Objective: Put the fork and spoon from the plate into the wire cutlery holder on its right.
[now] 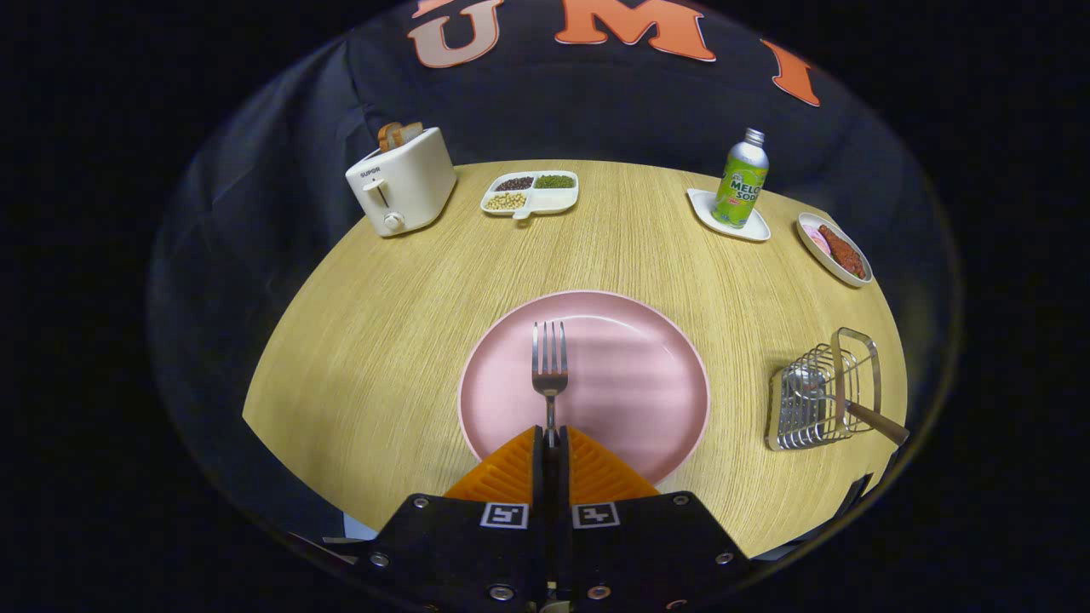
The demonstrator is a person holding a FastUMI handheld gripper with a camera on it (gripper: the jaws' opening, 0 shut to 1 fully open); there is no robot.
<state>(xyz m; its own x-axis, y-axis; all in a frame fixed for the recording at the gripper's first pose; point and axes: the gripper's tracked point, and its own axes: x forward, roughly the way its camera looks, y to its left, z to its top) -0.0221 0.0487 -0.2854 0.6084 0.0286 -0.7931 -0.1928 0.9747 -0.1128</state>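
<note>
Gripper view: fork (549, 368) handle pinched between hand-held gripper (550, 436) fingers, over plate (647, 383).

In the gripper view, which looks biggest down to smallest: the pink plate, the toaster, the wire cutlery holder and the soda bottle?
1. Pink plate, nearest, so flattered.
2. Wire cutlery holder and toaster: look alike; toaster farther.
3. Soda bottle, far.
The fingers are shut on the fork.

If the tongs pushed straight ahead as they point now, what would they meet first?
The tongs, shut on the fork, point across the pink plate; beyond it, probably the divided snack tray.
</note>
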